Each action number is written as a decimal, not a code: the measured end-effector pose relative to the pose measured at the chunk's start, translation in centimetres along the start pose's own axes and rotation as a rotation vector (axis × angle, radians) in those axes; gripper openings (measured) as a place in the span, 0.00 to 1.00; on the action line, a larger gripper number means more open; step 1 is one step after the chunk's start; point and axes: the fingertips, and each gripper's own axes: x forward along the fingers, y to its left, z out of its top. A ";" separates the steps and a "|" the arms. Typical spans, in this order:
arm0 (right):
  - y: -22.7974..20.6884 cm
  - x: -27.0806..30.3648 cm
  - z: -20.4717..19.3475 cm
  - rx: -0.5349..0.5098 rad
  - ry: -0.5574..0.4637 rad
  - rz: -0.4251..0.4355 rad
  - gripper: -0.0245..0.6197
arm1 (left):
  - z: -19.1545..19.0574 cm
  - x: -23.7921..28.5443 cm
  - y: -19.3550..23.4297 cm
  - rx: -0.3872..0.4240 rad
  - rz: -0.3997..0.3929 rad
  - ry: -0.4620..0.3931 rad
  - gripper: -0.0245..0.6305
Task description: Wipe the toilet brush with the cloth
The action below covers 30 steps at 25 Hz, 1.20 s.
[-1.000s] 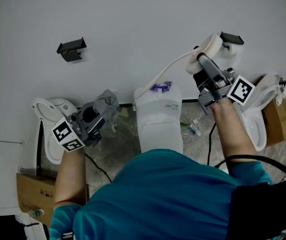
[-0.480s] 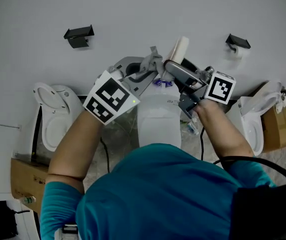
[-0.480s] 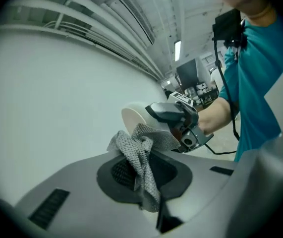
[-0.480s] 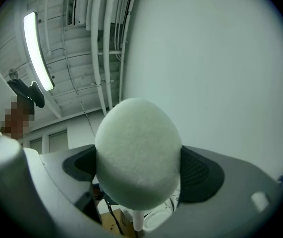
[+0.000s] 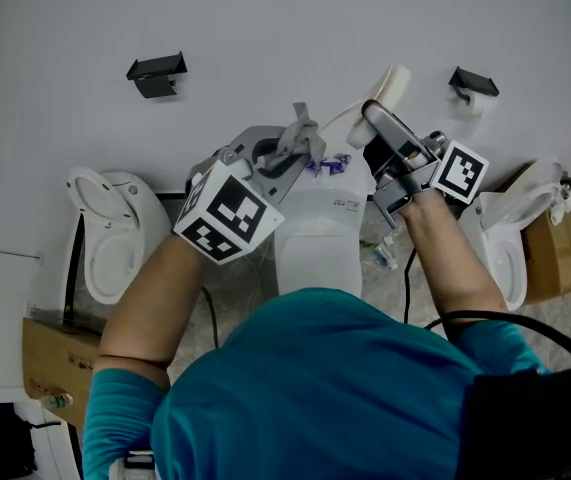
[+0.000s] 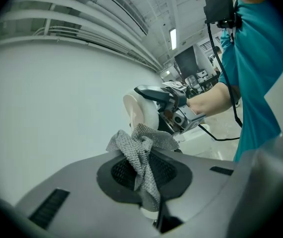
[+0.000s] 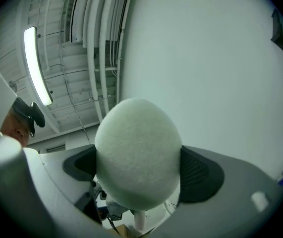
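Note:
My left gripper (image 5: 283, 150) is shut on a crumpled grey mesh cloth (image 5: 300, 133), which sticks up out of the jaws (image 6: 140, 150). My right gripper (image 5: 380, 118) is shut on the toilet brush's round white head (image 5: 395, 80). This head (image 7: 137, 152) fills the gap between the two dark pads, and its thin white handle (image 5: 337, 123) curves down to the left. Both grippers are held up in front of the wall, with the cloth just left of the brush. In the left gripper view the brush head (image 6: 137, 114) sits right behind the cloth; I cannot tell whether they touch.
A white toilet tank (image 5: 317, 238) stands below the grippers, with another toilet at the left (image 5: 115, 238) and one at the right (image 5: 510, 243). Cardboard boxes sit at the lower left (image 5: 50, 368) and far right (image 5: 563, 236). Black brackets (image 5: 157, 71) (image 5: 473, 81) hang on the wall.
The left gripper has come up from low on the left to the middle with the cloth, and rolled over. The right gripper shifted left with the brush, then slightly back right.

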 end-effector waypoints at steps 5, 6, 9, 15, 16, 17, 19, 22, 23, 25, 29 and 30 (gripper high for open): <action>-0.1 -0.6 1.2 0.006 -0.039 0.006 0.78 | -0.4 -0.2 -0.2 0.009 0.010 0.012 0.09; 0.0 -0.8 1.4 0.006 -0.046 0.008 0.78 | -0.5 -0.3 -0.2 0.010 0.013 0.015 0.09; 0.1 -1.1 2.2 0.005 -0.066 0.011 0.78 | -0.6 -0.5 -0.4 0.019 0.021 0.022 0.09; -0.1 -1.9 3.8 0.007 -0.107 0.012 0.78 | -1.2 -0.5 -0.5 0.029 0.033 0.041 0.09; -0.2 -2.1 4.1 0.008 -0.115 0.012 0.78 | -1.3 -0.5 -0.5 0.028 0.033 0.044 0.09; -0.4 -2.2 4.5 0.009 -0.123 0.011 0.78 | -1.4 -0.3 -0.4 0.025 0.033 0.045 0.09; -0.7 -2.5 5.4 0.011 -0.139 0.010 0.78 | -1.5 0.0 -0.2 0.020 0.033 0.048 0.09; -0.5 -2.9 5.7 0.007 -0.154 0.010 0.78 | -2.1 -0.3 -0.4 0.023 0.042 0.055 0.09; -0.3 -3.0 5.8 0.005 -0.159 0.010 0.78 | -2.3 -0.6 -0.5 0.023 0.045 0.057 0.09; -0.1 -3.3 6.1 0.000 -0.168 0.010 0.78 | -2.6 -0.7 -0.6 0.021 0.048 0.062 0.09; 0.3 -3.8 6.4 -0.014 -0.185 0.013 0.78 | -3.8 -1.5 -0.5 0.011 0.059 0.074 0.09; 0.4 -3.9 6.4 -0.017 -0.189 0.014 0.78 | -4.1 -1.7 -0.5 0.007 0.062 0.077 0.09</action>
